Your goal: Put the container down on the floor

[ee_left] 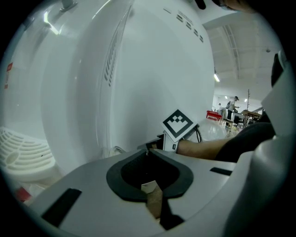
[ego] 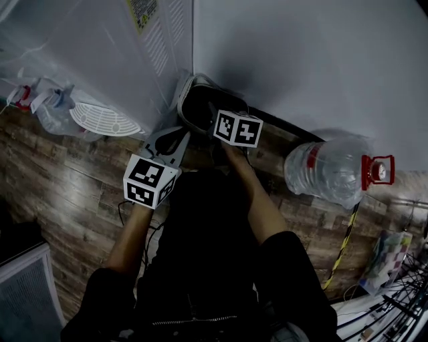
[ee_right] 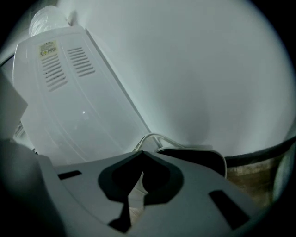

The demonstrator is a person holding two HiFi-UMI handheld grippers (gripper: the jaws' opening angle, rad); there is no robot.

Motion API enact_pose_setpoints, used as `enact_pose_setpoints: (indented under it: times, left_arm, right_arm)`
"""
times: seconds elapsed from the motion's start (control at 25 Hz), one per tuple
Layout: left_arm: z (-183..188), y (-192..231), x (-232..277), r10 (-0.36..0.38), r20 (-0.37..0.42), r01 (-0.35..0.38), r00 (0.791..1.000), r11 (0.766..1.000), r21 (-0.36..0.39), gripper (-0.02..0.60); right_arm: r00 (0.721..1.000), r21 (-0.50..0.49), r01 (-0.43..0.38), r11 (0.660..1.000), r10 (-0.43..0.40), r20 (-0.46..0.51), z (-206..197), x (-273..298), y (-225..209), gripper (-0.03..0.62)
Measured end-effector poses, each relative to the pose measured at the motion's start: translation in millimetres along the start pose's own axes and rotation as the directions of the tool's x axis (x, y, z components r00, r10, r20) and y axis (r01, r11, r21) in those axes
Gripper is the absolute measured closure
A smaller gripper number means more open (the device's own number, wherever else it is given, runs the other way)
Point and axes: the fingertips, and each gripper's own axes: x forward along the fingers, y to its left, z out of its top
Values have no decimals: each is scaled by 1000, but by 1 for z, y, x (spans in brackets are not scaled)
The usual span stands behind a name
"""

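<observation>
Set-down seemingly done
Dark, white-rimmed container (ego: 186, 91) sits on plank floor (ego: 67, 190); left gripper (ee_left: 149, 152) and right gripper (ee_right: 141, 155) fingers together, empty. Next: back away.

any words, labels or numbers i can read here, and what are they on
No text is legible in any view.
Label on the white appliance: printed, but too small and blurred to read.
Red strip on the water bottle: no print can be made out.
Marker cubes: black-and-white square patterns only, no letters.
</observation>
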Motion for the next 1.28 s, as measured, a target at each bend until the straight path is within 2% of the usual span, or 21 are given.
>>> enact_pose_setpoints:
  times: [0.2, 0.4, 0.56, 0.72, 0.92, 1.04, 1.28]
  left_arm:
    - [10, 2, 4, 11, -4, -10, 1000, 999, 38, 555]
    - [35, 0, 0, 10, -2, -10, 1000, 996, 86, 555]
    - [55, -5, -3, -6, -12, 7, 1000, 996, 92, 555]
    - [79, -17, -7, -35, -38, 38, 999, 997, 64, 555]
    - [121, -32, -24, -49, -130, 59, 990, 995, 80, 555]
    - [158, -39, -38, -67, -146, 74, 987, 996, 43, 555]
    - [233, -61, -79, -93, -200, 102, 975, 994, 36, 555]
  right_arm:
    - [996, -51, 53, 997, -49, 69, 23, -22, -15, 583]
    - [990, -88, 88, 992, -77, 115, 59, -52, -16, 585]
    - [990, -94, 91, 991, -80, 114, 78, -71, -9, 584]
    - [990, -80, 115, 990, -108, 88, 90, -97, -4, 585]
    - [991, -60, 127, 990, -125, 41, 114, -140, 24, 585]
    - [991, -52, 133, 990, -133, 12, 136, -168, 49, 585]
    - [988, -34, 152, 988, -152, 0, 182, -237, 102, 585]
